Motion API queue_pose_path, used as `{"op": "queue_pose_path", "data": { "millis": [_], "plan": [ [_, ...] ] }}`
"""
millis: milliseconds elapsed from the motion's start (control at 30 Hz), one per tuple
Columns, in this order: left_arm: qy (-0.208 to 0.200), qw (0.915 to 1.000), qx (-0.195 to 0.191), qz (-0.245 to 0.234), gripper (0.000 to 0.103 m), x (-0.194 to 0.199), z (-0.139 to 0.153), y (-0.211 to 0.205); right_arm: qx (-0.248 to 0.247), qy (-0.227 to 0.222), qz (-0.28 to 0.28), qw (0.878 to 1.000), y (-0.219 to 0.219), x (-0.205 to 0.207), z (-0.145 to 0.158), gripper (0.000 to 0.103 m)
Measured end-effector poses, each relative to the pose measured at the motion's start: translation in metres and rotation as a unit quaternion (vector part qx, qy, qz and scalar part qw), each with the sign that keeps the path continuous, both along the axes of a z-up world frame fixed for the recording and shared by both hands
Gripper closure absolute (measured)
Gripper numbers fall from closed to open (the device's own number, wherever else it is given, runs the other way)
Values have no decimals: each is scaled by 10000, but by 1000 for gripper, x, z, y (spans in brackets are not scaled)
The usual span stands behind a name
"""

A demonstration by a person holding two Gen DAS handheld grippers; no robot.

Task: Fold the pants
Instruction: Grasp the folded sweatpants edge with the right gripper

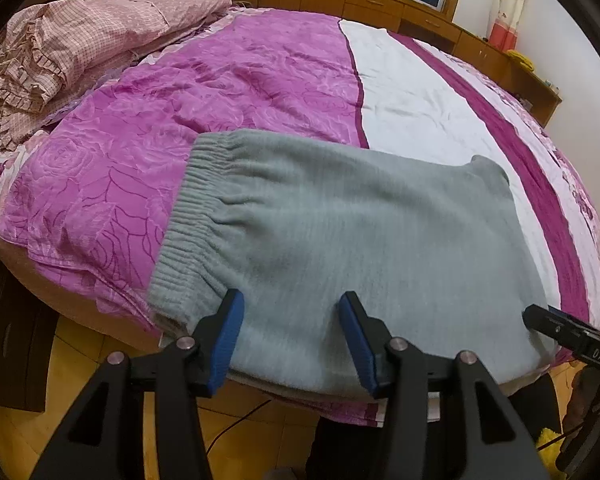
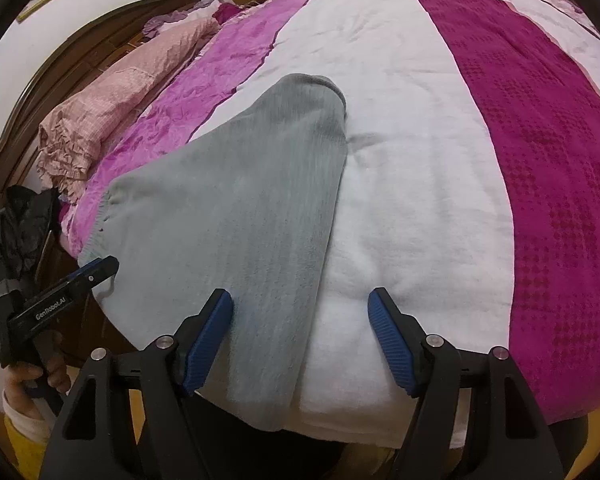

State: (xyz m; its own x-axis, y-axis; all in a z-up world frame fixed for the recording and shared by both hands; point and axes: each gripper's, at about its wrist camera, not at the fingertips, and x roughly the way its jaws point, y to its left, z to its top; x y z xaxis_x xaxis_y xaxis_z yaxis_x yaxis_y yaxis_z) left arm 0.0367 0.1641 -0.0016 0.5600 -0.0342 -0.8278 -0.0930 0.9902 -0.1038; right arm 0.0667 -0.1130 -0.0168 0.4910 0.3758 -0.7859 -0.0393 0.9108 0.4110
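Note:
Grey fleece pants (image 1: pixel 340 232) lie folded on the bed, ribbed waistband (image 1: pixel 184 216) to the left, near the bed's front edge. In the right wrist view the pants (image 2: pixel 228 208) stretch away from me, with a rounded fold at the far end. My left gripper (image 1: pixel 290 320) is open, its blue pads over the pants' near edge by the waistband, holding nothing. My right gripper (image 2: pixel 300 312) is open over the pants' right edge and the white stripe, empty. Each gripper shows in the other's view: the right one (image 1: pixel 568 336), the left one (image 2: pixel 60 296).
The bed has a pink, white and magenta cover (image 1: pixel 228 80). A rumpled pink checked quilt (image 1: pixel 80 40) lies at the head end by the dark headboard (image 2: pixel 100 40). Wooden cabinets (image 1: pixel 380 0) line the far wall. Yellow floor (image 1: pixel 80 360) lies below the bed edge.

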Motion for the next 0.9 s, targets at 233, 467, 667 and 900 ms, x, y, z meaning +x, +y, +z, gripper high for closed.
{"op": "queue_pose_path", "data": {
  "millis": [233,467,667,900],
  "plan": [
    [-2,10000,-13,-30,50,0,-1,1,68,45,10,10000,-1,3,-4,35],
    [47,10000,57,-55,50,-5,6,-4,212,97,-14,9997,-1,3,-2,33],
    [96,9999,52,-69,50,-14,15,-3,1000,189,-33,9948,-10,6,0,44],
    [125,9999,-5,95,50,-21,28,1,1315,67,-48,9913,-15,16,-11,66]
  ]
}}
